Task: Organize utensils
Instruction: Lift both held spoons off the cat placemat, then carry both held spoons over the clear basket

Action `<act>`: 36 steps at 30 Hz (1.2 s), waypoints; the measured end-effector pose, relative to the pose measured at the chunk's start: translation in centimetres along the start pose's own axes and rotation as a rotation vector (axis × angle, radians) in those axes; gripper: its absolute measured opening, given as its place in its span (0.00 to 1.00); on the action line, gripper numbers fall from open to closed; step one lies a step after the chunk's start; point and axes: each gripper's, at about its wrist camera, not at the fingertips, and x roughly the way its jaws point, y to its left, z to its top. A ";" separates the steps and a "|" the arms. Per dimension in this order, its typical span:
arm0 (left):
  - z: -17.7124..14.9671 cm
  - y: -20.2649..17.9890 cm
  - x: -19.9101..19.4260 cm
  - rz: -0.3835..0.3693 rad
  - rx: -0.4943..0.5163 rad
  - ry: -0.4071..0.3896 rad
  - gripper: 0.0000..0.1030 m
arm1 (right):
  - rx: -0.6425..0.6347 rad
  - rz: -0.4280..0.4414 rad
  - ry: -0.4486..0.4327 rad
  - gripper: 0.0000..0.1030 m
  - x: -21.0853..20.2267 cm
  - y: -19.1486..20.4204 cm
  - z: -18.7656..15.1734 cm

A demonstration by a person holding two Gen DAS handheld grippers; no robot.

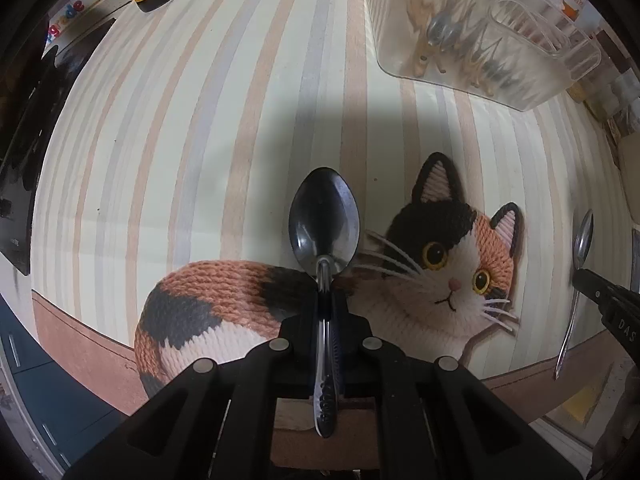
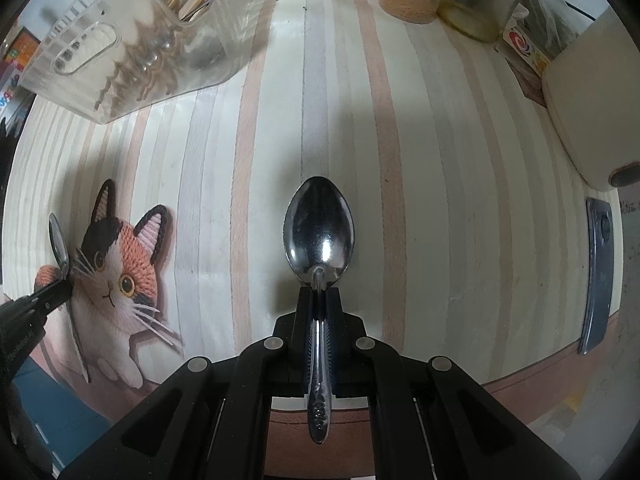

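Black left gripper [image 1: 325, 300] and right gripper [image 2: 319, 298] are each clamping a steel spoon [image 1: 324, 228] by its neck above the cat-print mat [image 1: 224, 120]; carrying them level toward the clear utensil caddy [image 1: 516, 92] looks wise.

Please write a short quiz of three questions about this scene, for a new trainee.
1. True or false: the left gripper is shut on a shiny metal spoon.
2. What does the right gripper hold? A) fork B) second metal spoon C) nothing
3. Which clear plastic container already has utensils in it, and where does it show in the left wrist view?

Key: 1 true; 2 B; 3 the clear plastic container, at the upper right.
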 end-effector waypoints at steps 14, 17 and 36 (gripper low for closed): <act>0.3 0.3 -4.8 -0.028 -0.016 -0.077 0.04 | 0.013 0.045 -0.051 0.06 -2.5 -0.2 -0.4; 0.7 0.0 -6.4 -0.040 -0.016 -0.106 0.04 | 0.016 0.056 -0.070 0.06 -3.6 -0.4 0.0; 2.9 -1.3 -15.9 -0.159 0.045 -0.276 0.04 | -0.015 0.181 -0.243 0.06 -13.3 1.5 3.7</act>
